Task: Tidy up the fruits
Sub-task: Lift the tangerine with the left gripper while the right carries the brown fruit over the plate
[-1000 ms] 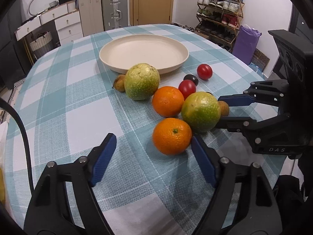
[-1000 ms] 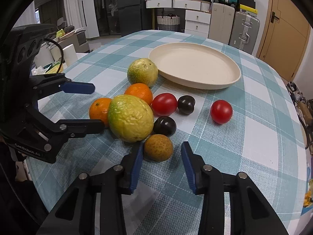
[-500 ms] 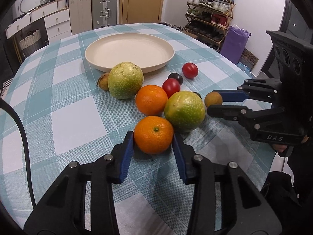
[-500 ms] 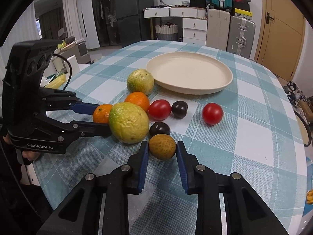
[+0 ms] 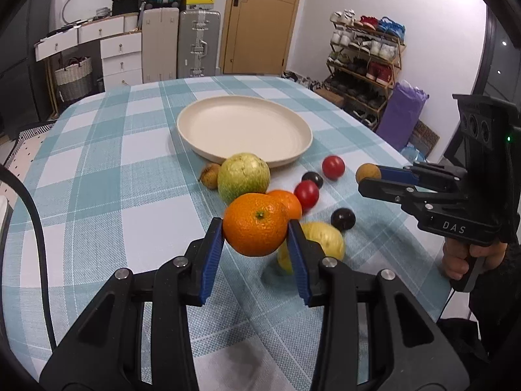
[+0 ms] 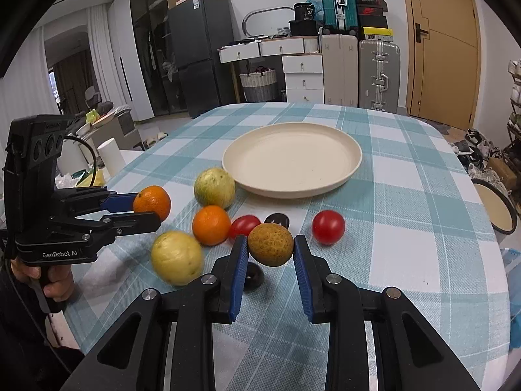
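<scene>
From your left wrist view, your left gripper [image 5: 255,233] is closed onto an orange [image 5: 255,224], blue pads pressed to both flanks, its stem dimple facing the camera; the fruit is round, so no long axis shows. It is lifted clear of the checked tablecloth [image 5: 97,195] and hides part of a second orange [image 5: 289,202] and a blurred yellow-green citrus [image 5: 325,239]. The cream plate [image 5: 244,130] sits beyond. From your right wrist view, your right gripper [image 6: 270,251] is clamped on a small brown speckled fruit [image 6: 270,249], raised above the cloth; it covers most of a dark plum [image 6: 277,219] and part of a red tomato [image 6: 244,225]. Another dark fruit [image 6: 254,277] is half hidden behind the left finger.
</scene>
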A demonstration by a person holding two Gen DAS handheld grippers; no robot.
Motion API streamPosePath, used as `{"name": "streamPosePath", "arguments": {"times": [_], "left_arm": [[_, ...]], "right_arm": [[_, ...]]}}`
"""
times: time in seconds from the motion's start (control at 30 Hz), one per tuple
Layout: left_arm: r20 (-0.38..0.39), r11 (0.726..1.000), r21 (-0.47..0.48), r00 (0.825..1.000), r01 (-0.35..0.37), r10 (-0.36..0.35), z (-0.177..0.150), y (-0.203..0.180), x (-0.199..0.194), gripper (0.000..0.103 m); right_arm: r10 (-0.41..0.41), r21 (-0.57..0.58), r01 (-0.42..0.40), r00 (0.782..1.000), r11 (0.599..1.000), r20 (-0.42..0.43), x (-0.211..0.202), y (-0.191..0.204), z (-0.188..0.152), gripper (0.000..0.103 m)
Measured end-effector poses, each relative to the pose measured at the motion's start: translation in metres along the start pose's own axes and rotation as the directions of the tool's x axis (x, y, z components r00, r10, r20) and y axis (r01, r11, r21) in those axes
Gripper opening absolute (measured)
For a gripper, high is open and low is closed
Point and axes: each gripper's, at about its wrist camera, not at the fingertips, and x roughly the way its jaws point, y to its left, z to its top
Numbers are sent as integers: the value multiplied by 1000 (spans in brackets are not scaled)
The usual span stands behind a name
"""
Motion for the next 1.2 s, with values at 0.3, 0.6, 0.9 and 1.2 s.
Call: {"name": "streamPosePath", "arguments": {"times": [0.3, 0.6, 0.9, 1.2], "left_arm": [[93, 999, -33, 995, -20, 23, 17, 8, -4, 36], [143, 997, -12, 987, -78, 79, 41, 6, 13, 36], [175, 997, -26, 982, -71, 74, 65, 9, 33, 36], [177, 997, -48, 982, -64, 71, 77, 19, 61, 36]], "right_arm": [[-6, 40, 4, 999, 999, 38, -4, -14, 15, 29], [3, 76, -10, 997, 997, 81, -5, -24, 30, 29], [-1, 76, -7, 995, 997, 100, 3, -26, 50, 29], [-16, 102, 5, 994, 995, 111, 21, -37, 66, 29]]}}
